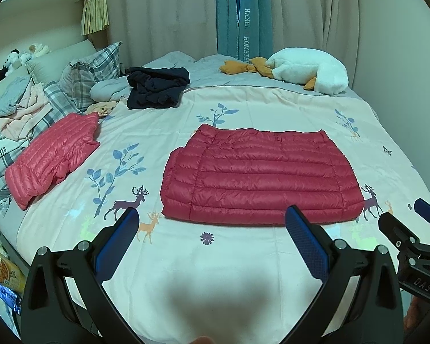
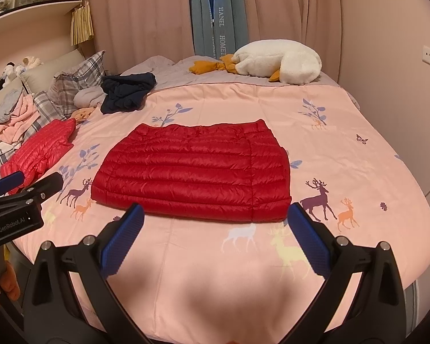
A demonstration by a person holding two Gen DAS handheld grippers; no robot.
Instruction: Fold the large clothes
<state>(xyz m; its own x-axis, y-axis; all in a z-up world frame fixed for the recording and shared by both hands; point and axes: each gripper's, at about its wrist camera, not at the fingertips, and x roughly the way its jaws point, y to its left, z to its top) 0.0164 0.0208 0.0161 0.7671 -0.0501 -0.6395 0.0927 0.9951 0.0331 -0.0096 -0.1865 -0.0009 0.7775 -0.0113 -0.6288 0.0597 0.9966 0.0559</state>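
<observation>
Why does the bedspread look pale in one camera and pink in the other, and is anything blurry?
Left wrist view: cooler cast, the bedspread looks cream. Right wrist view: warmer, it turns pink, the red down jacket more saturated. Both: soft blurred blob at the bottom edge, fisheye bending, dark corners.

A red quilted down jacket (image 1: 261,172) lies folded flat, mid-bed. A second pink-red quilted jacket (image 1: 53,156) lies folded, far left.

The left gripper (image 1: 212,215) and right gripper (image 2: 216,210) are hovering side by side, both pointing forward with jaws spread wide, gripping nothing
</observation>
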